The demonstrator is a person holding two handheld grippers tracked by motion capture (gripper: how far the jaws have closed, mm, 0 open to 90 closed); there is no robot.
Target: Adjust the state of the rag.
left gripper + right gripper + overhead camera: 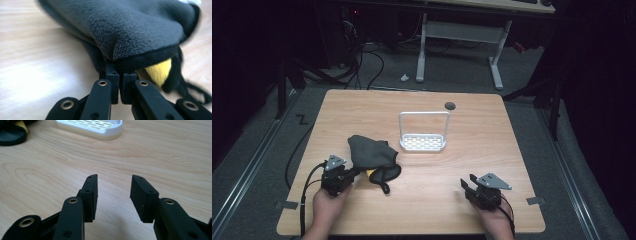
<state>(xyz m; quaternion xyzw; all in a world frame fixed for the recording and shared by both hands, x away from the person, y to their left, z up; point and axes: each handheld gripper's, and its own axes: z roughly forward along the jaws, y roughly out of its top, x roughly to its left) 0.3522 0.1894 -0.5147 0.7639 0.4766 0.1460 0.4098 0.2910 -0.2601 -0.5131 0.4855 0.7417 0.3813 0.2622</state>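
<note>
Overhead, pale wooden table (432,205), dark room — grey carpet, white-legged desk (462,37) behind.

1. The left gripper (343,176) is a compact black block, topped by a grey three-cornered plate with small dark holes.
2. A black cable trails from its rear in a loop.
3. Seen from the left gripper view, its jaws are matt black bars on black link arms, each joint set with a brass-coloured ringed rivet.
4. The right gripper (467,185) has the same black body and a grey three-cornered plate on top; a thin dark cable runs back from it.
5. In the right gripper view its jaws carry flat, rectangular black pads with small screw holes, on link arms with brass-ringed pivots.
6. The person's forearms are bare, with no sleeve in sight.
</note>
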